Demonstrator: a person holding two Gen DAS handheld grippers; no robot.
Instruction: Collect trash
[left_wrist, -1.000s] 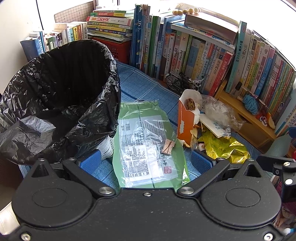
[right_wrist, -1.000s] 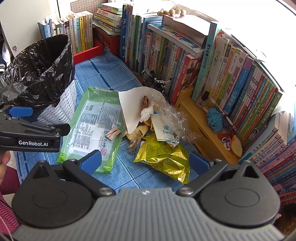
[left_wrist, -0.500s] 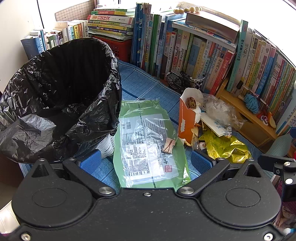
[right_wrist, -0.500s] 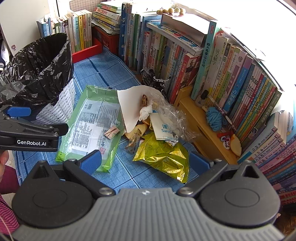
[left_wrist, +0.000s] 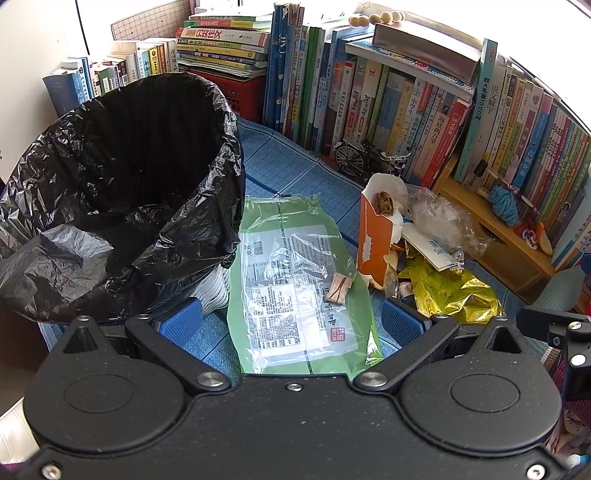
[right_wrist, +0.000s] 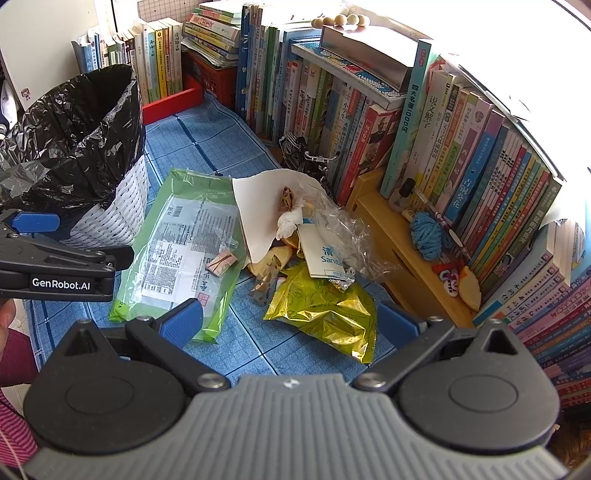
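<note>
Trash: a loose pile on the blue checked mat (right_wrist: 207, 147) before the bookshelves, nothing collected yet as far as the bin's dark inside shows.
Green wrapper (left_wrist: 295, 273): flat, just beside the bin, its long axis running straight away from the left hand-held gripper (left_wrist: 291, 319); a small folded scrap (left_wrist: 339, 288) rests on it.
Other pieces: orange carton (left_wrist: 373, 240) upright beside the wrapper, clear plastic (right_wrist: 343, 229) and white paper heaped behind it, yellow foil bag (right_wrist: 328, 314) lying nearest the right hand-held gripper (right_wrist: 288, 323).
Bin (left_wrist: 122, 177): black-lined, mouth open, to the left of everything.
Left hand-held gripper: jaws wide, empty, the near end of the green wrapper lying between its blue pads (left_wrist: 183, 321).
Right hand-held gripper: jaws wide, empty, poised above the foil bag's near edge.
Nearer arm: left for the wrapper, right for the foil bag; my judgement is the wrapper goes first, being next to the bin.
Hidden: the wrapper's nearest end is cut off by the left gripper body; the carton's contents and what lies under the clear plastic are hard to make out; the bin's bottom is lost in black folds.
</note>
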